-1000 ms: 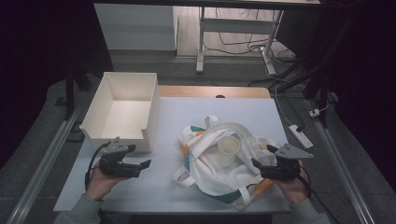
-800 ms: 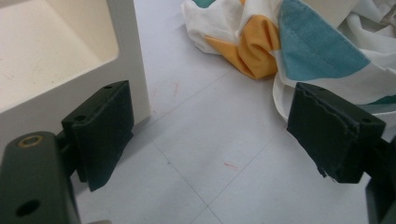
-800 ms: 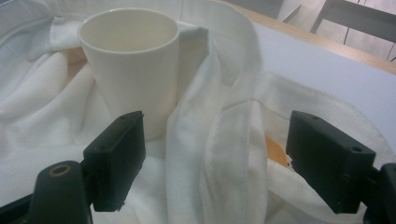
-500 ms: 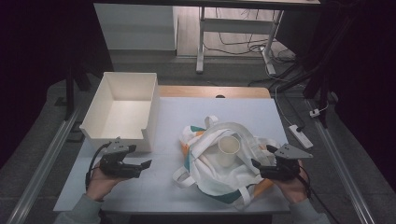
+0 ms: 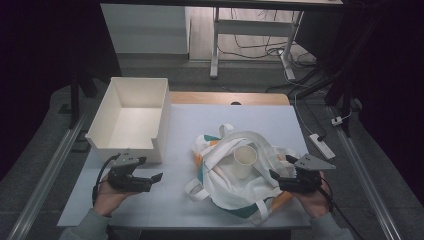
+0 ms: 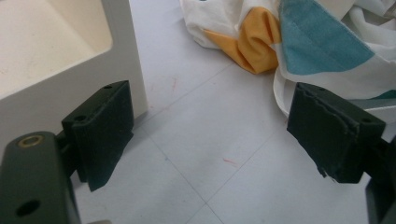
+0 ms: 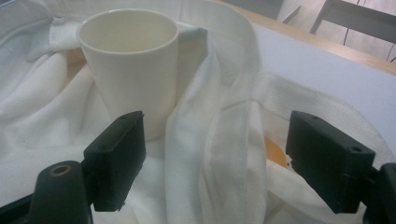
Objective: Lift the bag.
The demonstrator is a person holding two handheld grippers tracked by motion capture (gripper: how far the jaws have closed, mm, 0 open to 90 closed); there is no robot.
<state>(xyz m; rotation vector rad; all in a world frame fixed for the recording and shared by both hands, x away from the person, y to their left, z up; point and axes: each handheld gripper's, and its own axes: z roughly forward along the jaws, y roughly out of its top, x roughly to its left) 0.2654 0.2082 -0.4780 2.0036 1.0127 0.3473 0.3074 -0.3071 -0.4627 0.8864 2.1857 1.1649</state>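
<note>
A crumpled white cloth bag (image 5: pixel 235 185) with teal and orange patches lies on the table's middle right. A cream paper cup (image 5: pixel 245 161) stands upright on it. My right gripper (image 5: pixel 279 171) is open at the bag's right edge, its jaws pointing left toward the cup (image 7: pixel 128 65), with a bag strap (image 7: pixel 224 116) between them. My left gripper (image 5: pixel 156 181) is open over bare table left of the bag, nothing between its jaws. Its view shows the bag's orange and teal folds (image 6: pixel 280 42) ahead.
An empty white open-top box (image 5: pixel 131 119) stands at the table's back left; its front corner (image 6: pixel 116 56) is close to my left gripper's left jaw. A power strip (image 5: pixel 321 146) lies by the table's right edge. The white tabletop (image 5: pixel 200 125) has a wooden back strip.
</note>
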